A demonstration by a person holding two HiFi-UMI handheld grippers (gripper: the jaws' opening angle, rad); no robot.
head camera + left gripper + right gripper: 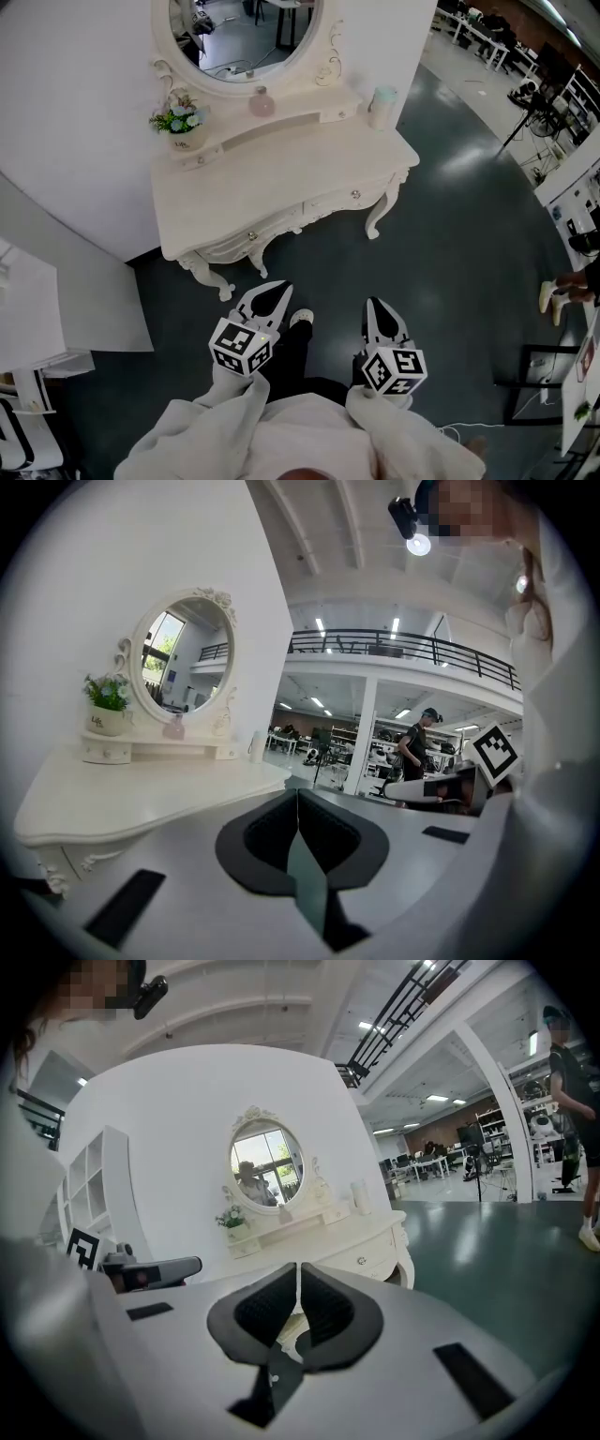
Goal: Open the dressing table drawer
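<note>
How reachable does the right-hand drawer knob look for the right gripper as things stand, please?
Probably not yet: the right gripper hangs short of the dressing table, though nothing blocks the drawer knob.

The head view crops the mirror (246, 37) on your dressing table (281, 180); lettering on its flower pot (106, 724) is unreadably small.
</note>
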